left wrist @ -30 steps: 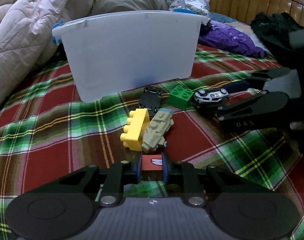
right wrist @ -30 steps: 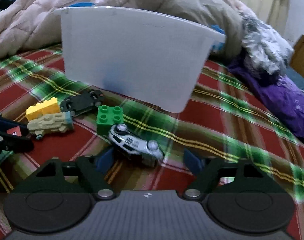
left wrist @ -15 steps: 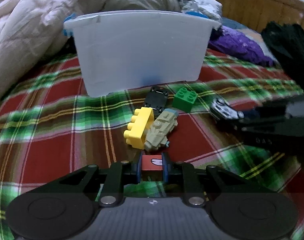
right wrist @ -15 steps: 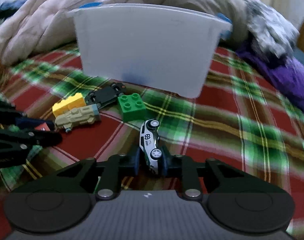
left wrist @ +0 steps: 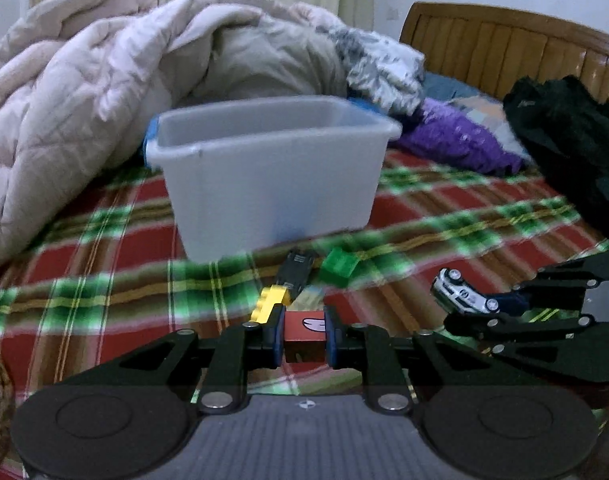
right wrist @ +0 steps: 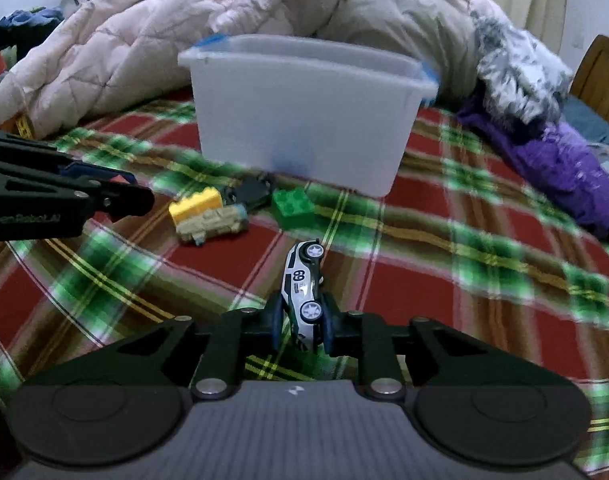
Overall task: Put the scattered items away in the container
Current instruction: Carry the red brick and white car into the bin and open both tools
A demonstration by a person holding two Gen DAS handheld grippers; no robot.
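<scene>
My left gripper (left wrist: 304,332) is shut on a small red block (left wrist: 304,330) with a white mark, held above the plaid bedspread. My right gripper (right wrist: 302,326) is shut on a white toy car (right wrist: 302,280), which points away on its side. From the left wrist view that car (left wrist: 462,296) hangs in the right gripper at the right. The pale plastic bin (left wrist: 272,168) (right wrist: 304,108) stands open-topped ahead. In front of it lie a yellow brick (right wrist: 194,204), a tan toy vehicle (right wrist: 212,224), a black toy car (right wrist: 248,192) and a green brick (right wrist: 292,202).
A pink quilt (left wrist: 64,92) is heaped behind and left of the bin. Purple cloth (right wrist: 552,168) and dark clothing (left wrist: 568,136) lie to the right, before a wooden headboard (left wrist: 504,44). The plaid bedspread (right wrist: 444,264) stretches between me and the bin.
The right gripper closed on the white car and lifted it off the bedspread. Both grippers rose, so the bin's open top now shows.
</scene>
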